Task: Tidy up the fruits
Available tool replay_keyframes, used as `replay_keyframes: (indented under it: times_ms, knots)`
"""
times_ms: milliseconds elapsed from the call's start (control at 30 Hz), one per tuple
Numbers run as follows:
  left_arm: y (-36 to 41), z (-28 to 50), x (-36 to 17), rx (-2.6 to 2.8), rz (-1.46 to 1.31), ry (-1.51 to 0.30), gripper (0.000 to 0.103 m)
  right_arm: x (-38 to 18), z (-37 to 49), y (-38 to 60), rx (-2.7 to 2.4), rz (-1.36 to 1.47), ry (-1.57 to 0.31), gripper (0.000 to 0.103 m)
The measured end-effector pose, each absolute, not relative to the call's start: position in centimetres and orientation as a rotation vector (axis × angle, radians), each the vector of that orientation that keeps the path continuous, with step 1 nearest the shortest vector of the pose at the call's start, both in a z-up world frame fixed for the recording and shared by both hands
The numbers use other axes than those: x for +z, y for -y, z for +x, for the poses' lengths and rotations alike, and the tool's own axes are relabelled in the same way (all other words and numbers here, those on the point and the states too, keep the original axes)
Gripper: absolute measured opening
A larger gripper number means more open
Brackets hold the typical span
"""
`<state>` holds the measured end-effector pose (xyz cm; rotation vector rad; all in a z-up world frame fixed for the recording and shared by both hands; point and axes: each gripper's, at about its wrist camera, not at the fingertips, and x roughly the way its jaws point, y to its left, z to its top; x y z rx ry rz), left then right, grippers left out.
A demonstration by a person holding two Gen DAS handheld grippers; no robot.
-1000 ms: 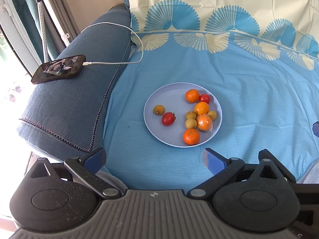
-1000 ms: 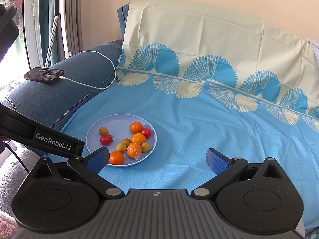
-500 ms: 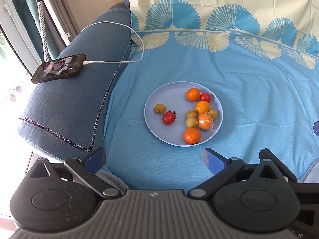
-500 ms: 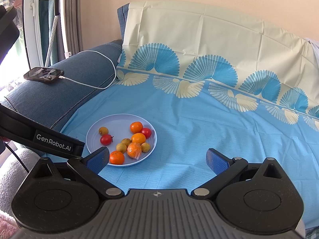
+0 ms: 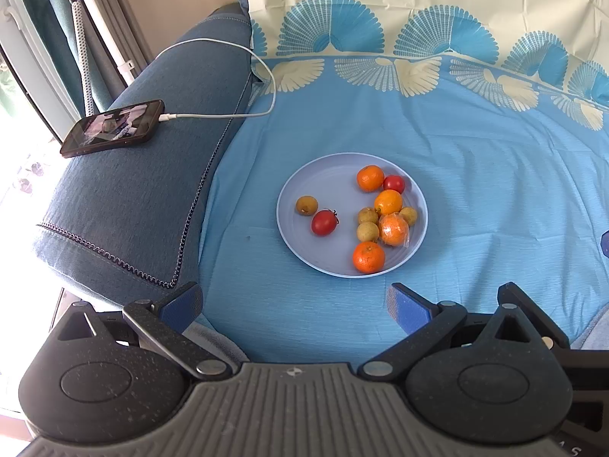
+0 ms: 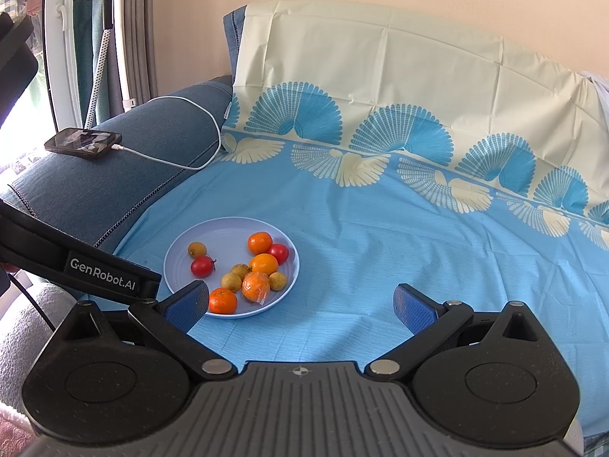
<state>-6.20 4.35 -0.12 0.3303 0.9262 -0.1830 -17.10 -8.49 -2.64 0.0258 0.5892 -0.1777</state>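
Black phone (image 5: 113,128) beside fruit plate (image 5: 304,190)

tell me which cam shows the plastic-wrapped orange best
The left wrist view: it looks down on the plate, so the wrapped orange and its crinkled film are unobstructed. The right wrist view shows the same orange smaller and from a lower angle, crowded by neighbouring fruit.

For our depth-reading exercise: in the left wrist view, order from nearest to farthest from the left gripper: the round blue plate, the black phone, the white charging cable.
1. Round blue plate, straight ahead.
2. Black phone, far left, on the armrest.
3. White charging cable, looping behind the phone.
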Motion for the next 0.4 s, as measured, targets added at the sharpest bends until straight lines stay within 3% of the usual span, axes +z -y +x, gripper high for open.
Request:
replay_keyframes:
  times_ms: [400]
  knots:
    - [-4.41, -6.28, -0.29, -0.156, 0.352, -0.924, 0.103, -2.72, -17.05, 8.6, -0.172, 0.03, -0.592, 0.102]
